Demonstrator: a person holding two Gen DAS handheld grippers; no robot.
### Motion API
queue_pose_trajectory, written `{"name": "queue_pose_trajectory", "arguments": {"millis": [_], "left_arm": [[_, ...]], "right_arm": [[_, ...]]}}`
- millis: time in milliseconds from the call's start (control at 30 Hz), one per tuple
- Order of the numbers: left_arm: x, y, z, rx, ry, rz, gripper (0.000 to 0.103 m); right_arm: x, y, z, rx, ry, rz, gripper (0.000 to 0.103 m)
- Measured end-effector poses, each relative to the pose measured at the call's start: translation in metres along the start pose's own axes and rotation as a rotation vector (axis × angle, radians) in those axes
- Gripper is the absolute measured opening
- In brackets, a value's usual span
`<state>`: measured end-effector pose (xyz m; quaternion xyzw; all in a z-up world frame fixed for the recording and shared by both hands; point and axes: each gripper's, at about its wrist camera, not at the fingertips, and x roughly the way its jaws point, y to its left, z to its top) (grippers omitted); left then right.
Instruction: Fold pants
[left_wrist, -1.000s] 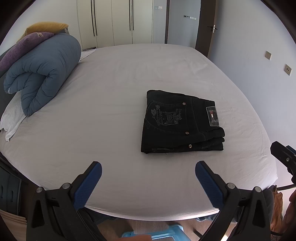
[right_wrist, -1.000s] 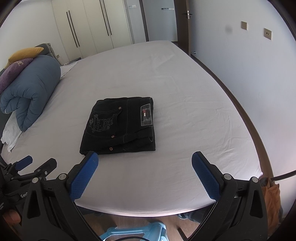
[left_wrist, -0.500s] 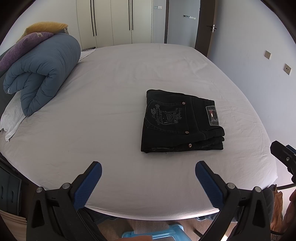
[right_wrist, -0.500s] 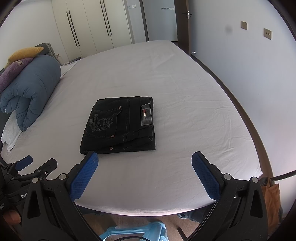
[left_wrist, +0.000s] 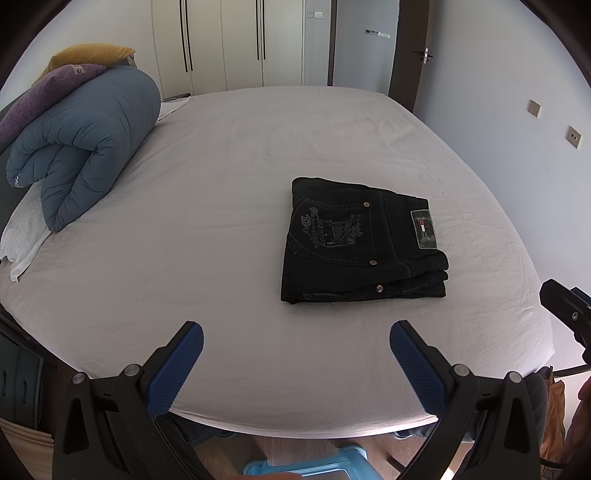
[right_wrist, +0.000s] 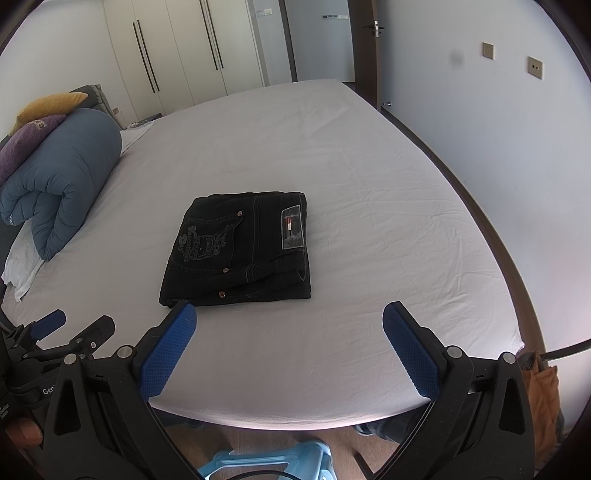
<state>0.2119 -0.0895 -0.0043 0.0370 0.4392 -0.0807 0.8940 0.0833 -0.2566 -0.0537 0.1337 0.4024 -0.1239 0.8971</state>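
Black jeans (left_wrist: 360, 240) lie folded into a compact rectangle on the white bed (left_wrist: 221, 229), back pocket and label up. They also show in the right wrist view (right_wrist: 240, 251). My left gripper (left_wrist: 295, 343) is open and empty, held back over the bed's near edge, left of the jeans. My right gripper (right_wrist: 290, 325) is open and empty, just short of the jeans' near edge. The left gripper (right_wrist: 70, 328) shows at the lower left of the right wrist view.
A rolled blue duvet (left_wrist: 81, 147) with purple and yellow pillows lies at the bed's left. A blue plastic stool (left_wrist: 306, 465) stands on the floor below the near edge. Wardrobes (left_wrist: 229, 40) and a door are behind; a wall runs along the right.
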Motion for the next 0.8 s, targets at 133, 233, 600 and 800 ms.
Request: {"name": "queue_pose_trajectory", "arguments": {"millis": [133, 233, 600, 800], "left_arm": [[0.0005, 0.0000, 0.0000, -0.001, 0.004, 0.000, 0.103], [0.0006, -0.0002, 0.0001, 0.001, 0.004, 0.000, 0.103], [0.0015, -0.0010, 0.0001, -0.001, 0.008, 0.000, 0.103], [0.0012, -0.0032, -0.0001, 0.014, -0.005, 0.007, 0.103]], "right_arm": [[-0.0001, -0.0003, -0.0013, -0.001, 0.001, -0.001, 0.103], [-0.0006, 0.0002, -0.0011, 0.000, 0.000, -0.001, 0.103], [-0.0007, 0.0007, -0.0049, -0.001, 0.002, 0.000, 0.103], [-0.0002, 0.0006, -0.0076, 0.001, 0.007, 0.003, 0.103]]}}
